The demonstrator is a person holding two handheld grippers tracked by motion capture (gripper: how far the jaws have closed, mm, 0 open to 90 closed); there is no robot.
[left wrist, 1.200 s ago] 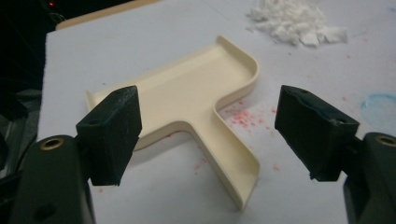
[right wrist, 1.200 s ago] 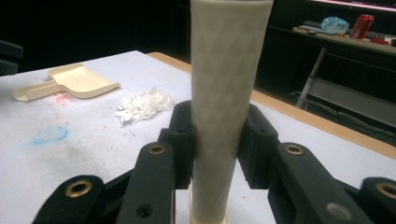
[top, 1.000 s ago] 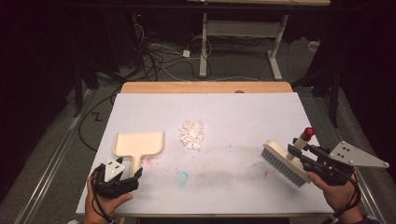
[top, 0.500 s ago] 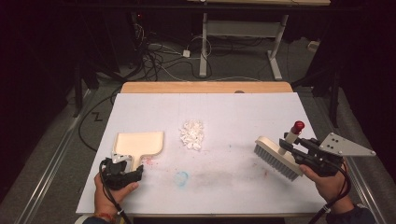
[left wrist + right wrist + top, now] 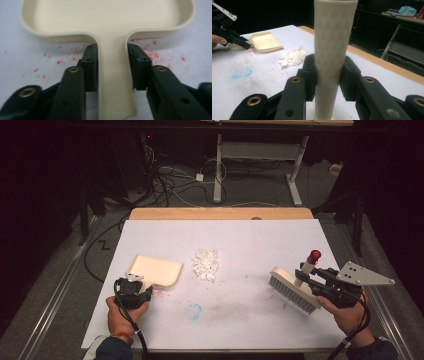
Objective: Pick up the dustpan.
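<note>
On the white table [image 5: 250,235], left gripper [image 5: 112,62] jaws have just clamped the dustpan [image 5: 107,17] handle; right gripper [image 5: 328,75] grips the brush [image 5: 292,290].

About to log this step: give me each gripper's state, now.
Left gripper: jaws just closed, now shut on the dustpan handle.
Right gripper: shut on the brush handle.

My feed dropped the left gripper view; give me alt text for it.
The left tool is shut on the cream dustpan's handle, one black jaw pressing on each side, having just closed. The dustpan's tray spreads across the top, on a white table cover speckled with red crumbs.
</note>
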